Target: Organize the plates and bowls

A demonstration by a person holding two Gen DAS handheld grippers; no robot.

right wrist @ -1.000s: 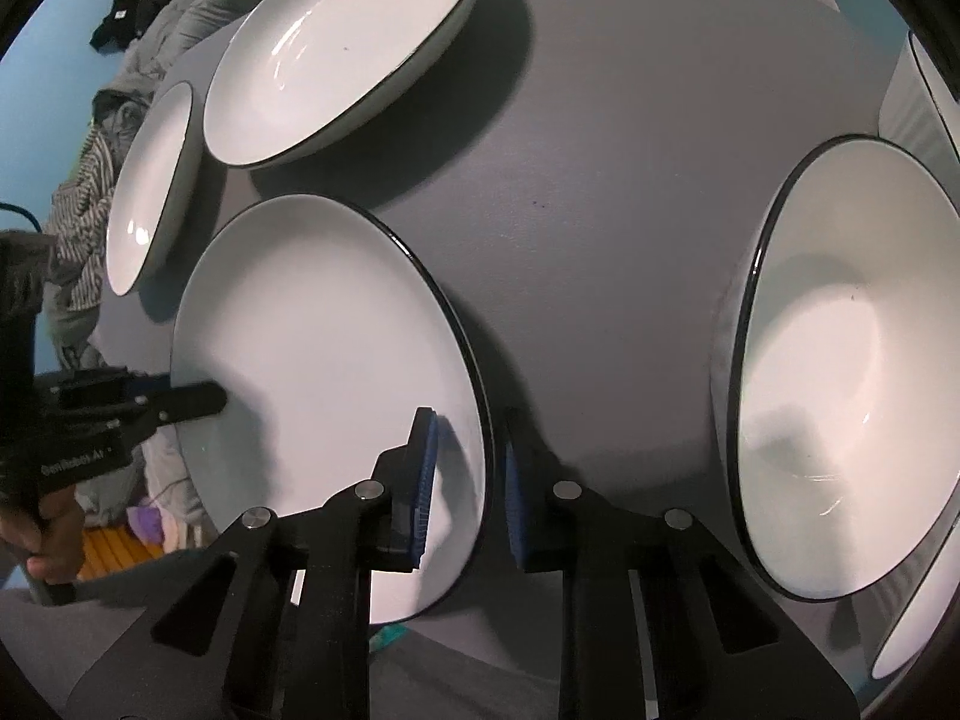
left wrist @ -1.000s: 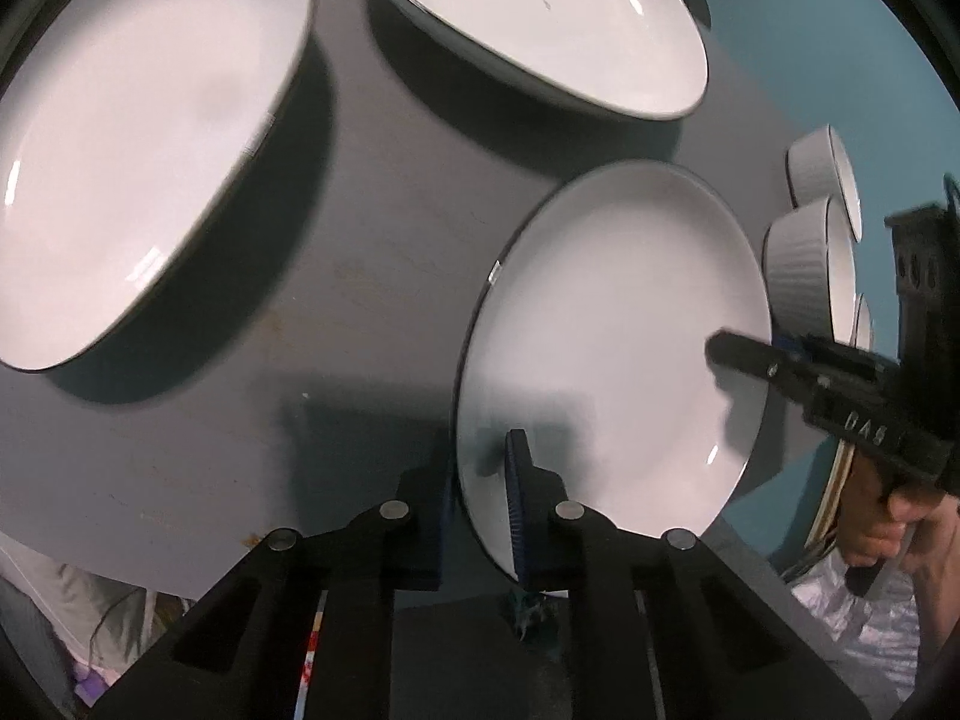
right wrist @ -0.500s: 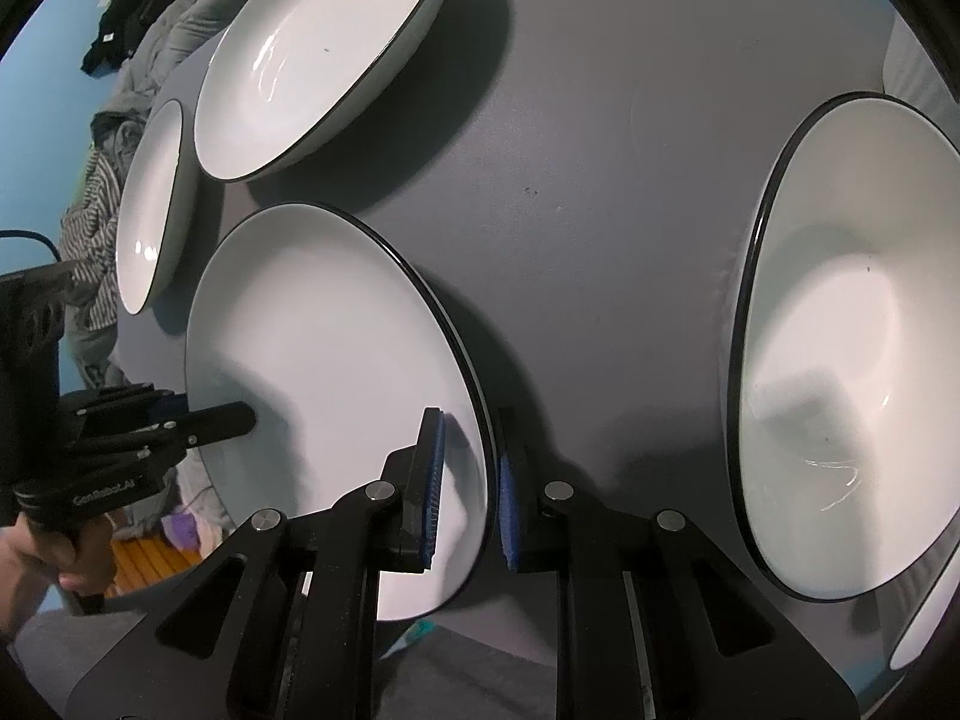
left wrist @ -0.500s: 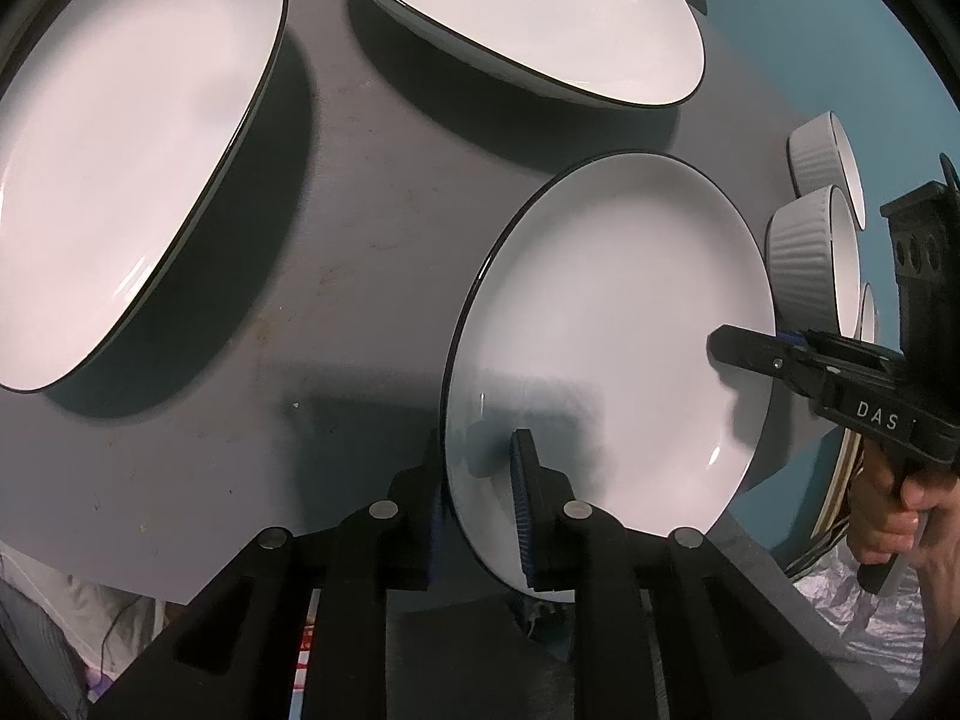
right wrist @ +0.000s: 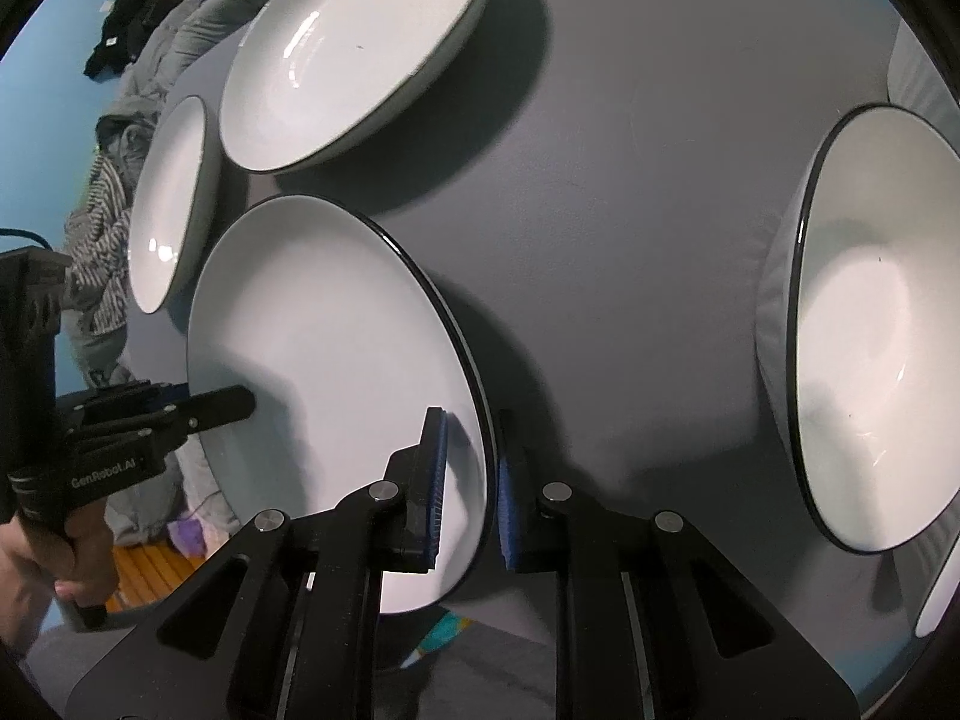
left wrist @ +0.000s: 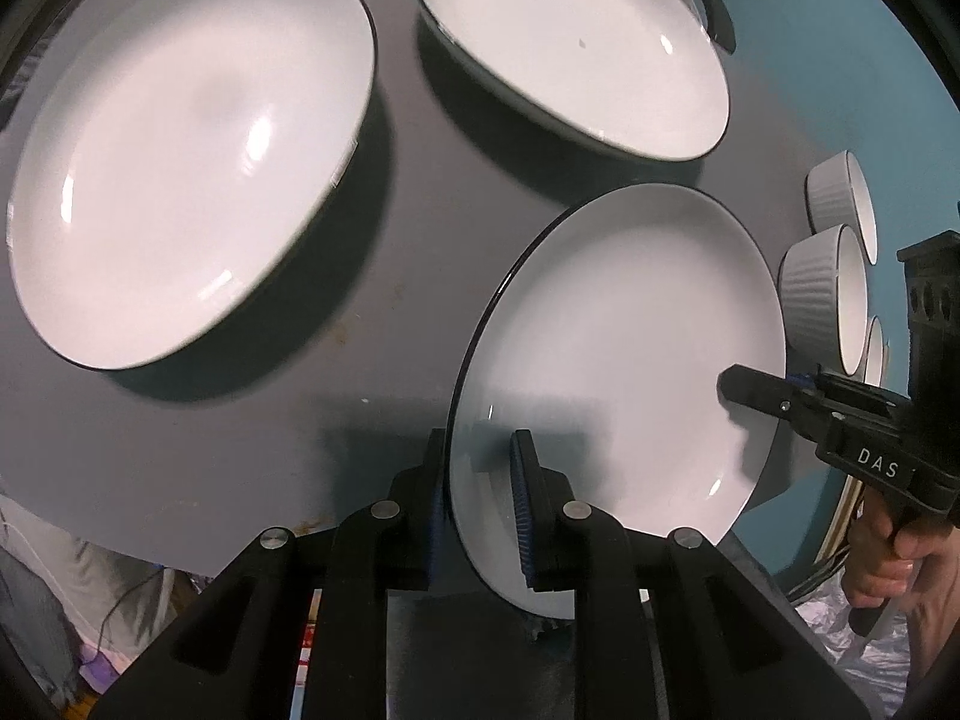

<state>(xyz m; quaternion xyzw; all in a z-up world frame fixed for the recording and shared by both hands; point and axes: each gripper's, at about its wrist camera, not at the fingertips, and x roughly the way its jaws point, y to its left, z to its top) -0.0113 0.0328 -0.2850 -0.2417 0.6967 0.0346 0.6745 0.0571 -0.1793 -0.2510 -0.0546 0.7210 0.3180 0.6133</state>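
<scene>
A white plate with a thin black rim [left wrist: 624,348] is held tilted above the grey table by both grippers. My left gripper [left wrist: 480,504] is shut on its near edge; the right gripper's finger [left wrist: 756,393] clamps the opposite edge. In the right wrist view the same plate [right wrist: 324,348] sits between the fingers of my right gripper [right wrist: 471,492], shut on its rim, and the left gripper [right wrist: 198,408] grips the far side. Two more white plates [left wrist: 180,162] [left wrist: 570,42] lie on the table beyond.
Ribbed white bowls [left wrist: 822,294] [left wrist: 840,204] stand at the table's right edge. A large white bowl [right wrist: 876,324] sits right of the held plate in the right wrist view. Two plates [right wrist: 354,48] [right wrist: 168,204] lie at far left. Clothes lie beyond the grey table [right wrist: 630,210].
The held plate has lifted and shifted slightly right and back; both grippers stay clamped on it. The other plates appear lower and closer in the left view.
</scene>
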